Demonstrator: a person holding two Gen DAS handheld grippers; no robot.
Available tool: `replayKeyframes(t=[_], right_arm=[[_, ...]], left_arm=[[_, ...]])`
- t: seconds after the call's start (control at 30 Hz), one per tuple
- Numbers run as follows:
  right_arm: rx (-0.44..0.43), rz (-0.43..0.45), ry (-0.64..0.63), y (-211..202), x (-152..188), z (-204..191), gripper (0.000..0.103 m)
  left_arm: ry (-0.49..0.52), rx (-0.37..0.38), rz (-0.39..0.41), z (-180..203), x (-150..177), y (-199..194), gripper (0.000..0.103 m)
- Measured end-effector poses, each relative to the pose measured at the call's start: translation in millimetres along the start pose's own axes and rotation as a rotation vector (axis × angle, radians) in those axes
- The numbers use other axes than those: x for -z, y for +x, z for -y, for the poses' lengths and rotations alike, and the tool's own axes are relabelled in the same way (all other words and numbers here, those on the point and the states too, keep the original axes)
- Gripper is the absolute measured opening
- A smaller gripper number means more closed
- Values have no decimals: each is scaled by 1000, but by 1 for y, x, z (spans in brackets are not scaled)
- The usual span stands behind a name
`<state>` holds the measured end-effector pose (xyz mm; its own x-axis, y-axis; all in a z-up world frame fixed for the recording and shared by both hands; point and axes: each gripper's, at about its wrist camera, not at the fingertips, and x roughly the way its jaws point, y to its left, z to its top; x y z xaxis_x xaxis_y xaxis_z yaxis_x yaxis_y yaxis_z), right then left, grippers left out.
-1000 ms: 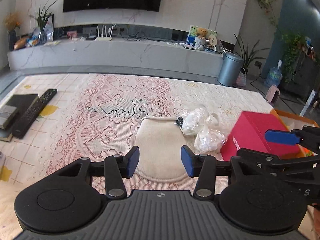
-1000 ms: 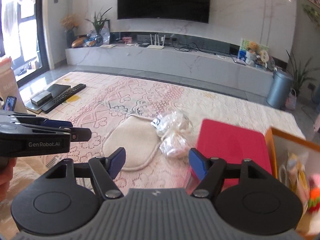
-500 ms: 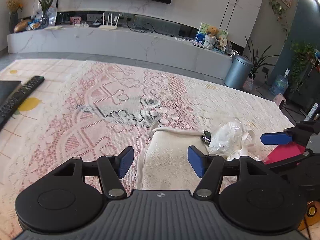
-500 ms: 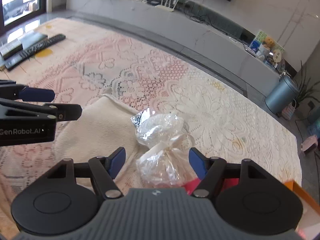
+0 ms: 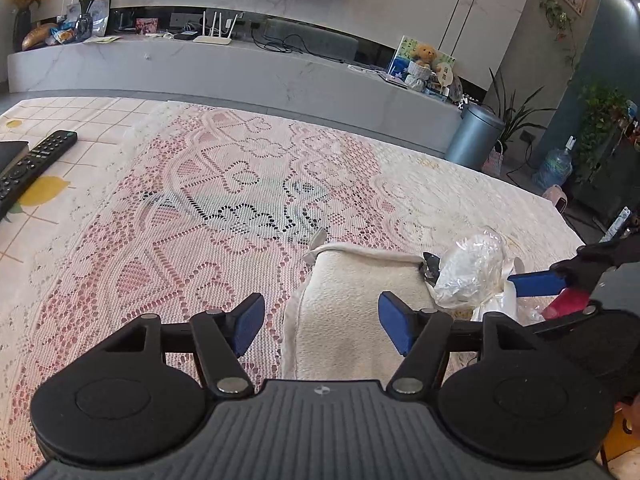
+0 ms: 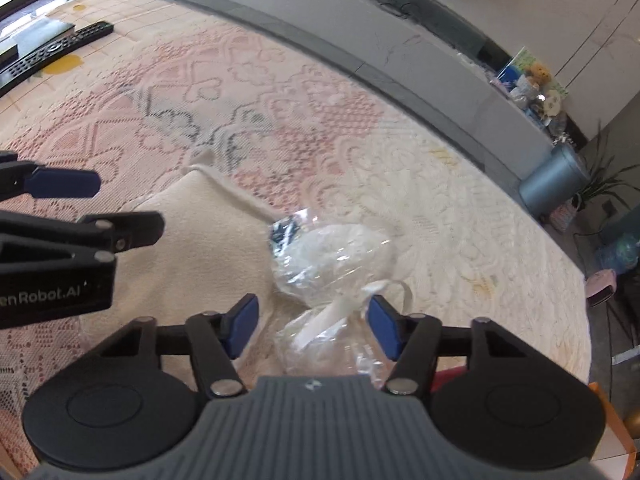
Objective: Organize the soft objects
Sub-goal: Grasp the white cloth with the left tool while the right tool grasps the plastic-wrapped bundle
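A cream fleece cloth [image 5: 352, 304] lies flat on the lace tablecloth [image 5: 200, 240]. My left gripper [image 5: 322, 326] hovers over the cloth's near part. Its jaws are opening and the pads touch nothing. Two crinkled clear plastic bags [image 5: 472, 272] with a white ribbon sit against the cloth's right edge. In the right wrist view my right gripper [image 6: 312, 326] points steeply down over the nearer bag [image 6: 320, 344]. Its jaws are closing with that bag between them, and the pads stand clear of it. The farther bag [image 6: 336, 256] and the cloth [image 6: 200, 248] lie beyond. The left gripper's blue fingers [image 6: 64, 183] reach in from the left.
A black remote control [image 5: 36, 164] and a dark book [image 5: 10, 151] lie at the far left. A red box [image 5: 570, 304] sits just right of the bags, with an orange box edge [image 6: 612, 420] beyond it. A grey bin [image 5: 474, 136] stands past the table.
Both grippers came forward and down over the cloth and bags. The left jaws have widened. The right gripper tipped downward, and its jaws have narrowed around the nearer bag.
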<state>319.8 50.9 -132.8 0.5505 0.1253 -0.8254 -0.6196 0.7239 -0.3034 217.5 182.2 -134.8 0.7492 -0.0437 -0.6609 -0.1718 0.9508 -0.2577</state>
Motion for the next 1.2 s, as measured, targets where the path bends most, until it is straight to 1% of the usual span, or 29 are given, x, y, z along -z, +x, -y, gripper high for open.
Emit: replayKeyframes(t=[0.03, 0.1, 0.2, 0.23, 0.27, 0.3, 0.4, 0.43, 0.5, 0.57, 0.67, 0.73, 0.87, 0.93, 1.0, 1.03, 1.07, 1.13, 1.17, 1.2], right_arm=[[10, -10, 4, 4, 0, 0, 59], [3, -25, 32, 7, 0, 2, 59], [-2, -40, 34, 11, 0, 0, 62], [-5, -40, 40, 11, 1, 0, 61], [-5, -35, 47, 10, 2, 1, 55], [-5, -29, 55, 8, 3, 2, 53], [-59, 0, 105, -1, 5, 8, 47], [-74, 8, 116, -4, 6, 9, 42], [-101, 7, 130, -5, 8, 9, 42], [-89, 7, 118, -3, 10, 7, 43], [-81, 9, 128, 0, 12, 5, 45], [-78, 13, 127, 1, 13, 4, 46], [-89, 15, 124, 1, 15, 6, 47], [-101, 13, 142, 2, 15, 9, 47], [-109, 11, 149, 3, 15, 11, 47], [-109, 12, 147, 3, 15, 10, 47], [-109, 14, 142, 3, 15, 10, 47], [-107, 16, 135, 3, 16, 9, 47], [-107, 15, 133, 3, 16, 9, 48], [-108, 15, 129, 3, 15, 8, 50]], left_arm=[[2, 0, -3, 1, 0, 0, 77], [7, 0, -11, 1, 1, 2, 77], [11, 0, -29, 2, 3, 5, 77], [11, -1, -34, 2, 3, 6, 77], [9, -2, -39, 1, 4, 7, 77], [6, -3, -42, 1, 4, 8, 77], [-10, 1, -42, -1, 5, 9, 78], [-14, 5, -42, -1, 5, 11, 79], [-15, 11, -59, 0, 5, 15, 80], [-2, 22, -74, 3, 7, 18, 80], [21, 10, -81, 6, 10, 20, 74], [15, 20, -76, 5, 10, 21, 70], [23, 30, -77, 6, 11, 21, 65], [24, 57, -82, 7, 10, 21, 58], [11, 101, -96, 6, 10, 23, 44], [10, 113, -102, 7, 10, 24, 42], [16, 116, -101, 8, 11, 24, 40], [19, 130, -105, 9, 11, 24, 31], [21, 141, -108, 9, 11, 25, 24], [27, 146, -106, 11, 12, 24, 19]])
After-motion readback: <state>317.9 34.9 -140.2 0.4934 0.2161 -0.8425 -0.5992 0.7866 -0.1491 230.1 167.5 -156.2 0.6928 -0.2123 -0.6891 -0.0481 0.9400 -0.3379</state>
